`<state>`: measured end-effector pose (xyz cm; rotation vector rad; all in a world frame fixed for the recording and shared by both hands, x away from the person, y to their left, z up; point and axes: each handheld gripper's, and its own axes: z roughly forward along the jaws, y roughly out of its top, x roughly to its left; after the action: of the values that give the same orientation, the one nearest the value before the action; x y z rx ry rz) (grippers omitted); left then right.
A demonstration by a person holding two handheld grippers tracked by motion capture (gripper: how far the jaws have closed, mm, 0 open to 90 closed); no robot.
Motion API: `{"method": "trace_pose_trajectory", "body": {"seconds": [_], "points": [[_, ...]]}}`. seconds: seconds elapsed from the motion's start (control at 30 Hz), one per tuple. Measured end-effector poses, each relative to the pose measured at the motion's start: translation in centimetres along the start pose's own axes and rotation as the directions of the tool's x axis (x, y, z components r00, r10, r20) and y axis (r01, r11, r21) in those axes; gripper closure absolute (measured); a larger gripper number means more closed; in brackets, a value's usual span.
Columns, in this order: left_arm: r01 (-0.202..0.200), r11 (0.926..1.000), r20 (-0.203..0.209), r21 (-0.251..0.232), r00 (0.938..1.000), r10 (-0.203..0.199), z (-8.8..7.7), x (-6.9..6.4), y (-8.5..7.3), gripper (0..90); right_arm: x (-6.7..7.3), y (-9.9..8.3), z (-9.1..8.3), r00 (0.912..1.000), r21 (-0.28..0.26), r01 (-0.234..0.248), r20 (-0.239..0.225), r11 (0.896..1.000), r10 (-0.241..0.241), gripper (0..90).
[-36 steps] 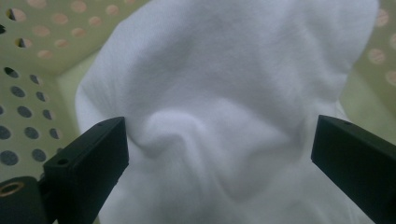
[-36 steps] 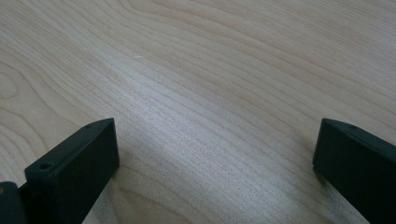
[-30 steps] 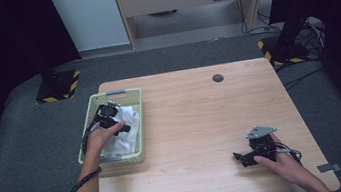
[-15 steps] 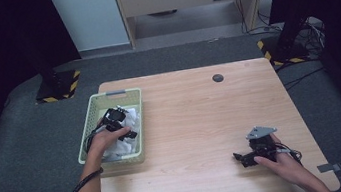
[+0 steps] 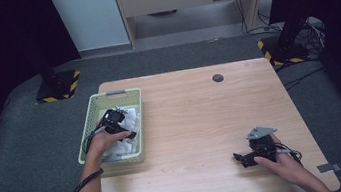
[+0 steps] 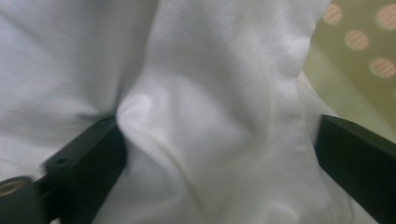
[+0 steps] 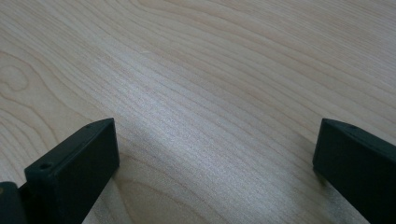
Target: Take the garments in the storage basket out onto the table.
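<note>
Risk at this stage: left gripper (image 5: 124, 131), plunged into the pale green perforated basket (image 5: 91, 116) at the table's nine o'clock edge, has jaws spread wide that have just been closing slightly around a raised fold of white cloth (image 6: 205, 116). One jaw dents the fabric; the other stands just clear, so nothing is clamped. Closing on so shallow a ridge could let the soft material slide out, or drag the light basket along. The cloth looks crumpled, matte, heaped in loose folds. Right gripper (image 5: 242, 158), open and empty, rests on the wooden table (image 5: 202, 122) near five o'clock.
</note>
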<state>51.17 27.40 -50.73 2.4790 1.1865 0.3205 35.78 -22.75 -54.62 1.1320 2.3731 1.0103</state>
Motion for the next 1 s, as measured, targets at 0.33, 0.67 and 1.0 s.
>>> {"method": "trace_pose_trajectory", "body": {"seconds": [0.33, 0.67, 1.0], "points": [[-0.018, 0.9987, -0.130, 0.048, 0.9912, 0.024, -1.0, -1.3, 0.7, 59.2, 0.1, 0.0, 0.0, 1.0000, 0.000, -0.002, 0.002, 1.000, 0.002, 0.4], [0.007, 0.9942, -0.184, -0.107, 0.9826, -0.026, -5.1, -1.8, 0.0, 66.0, 0.1, 0.0, 0.0, 1.0000, 0.000, -0.002, 0.002, 1.000, 0.002, 0.4], [-0.011, 0.9720, -0.218, -0.235, 0.9751, -0.041, -10.0, -1.5, -0.6, 66.1, 0.1, 0.1, 0.1, 0.9999, -0.002, -0.005, 0.009, 1.000, 0.005, 0.4]]}}
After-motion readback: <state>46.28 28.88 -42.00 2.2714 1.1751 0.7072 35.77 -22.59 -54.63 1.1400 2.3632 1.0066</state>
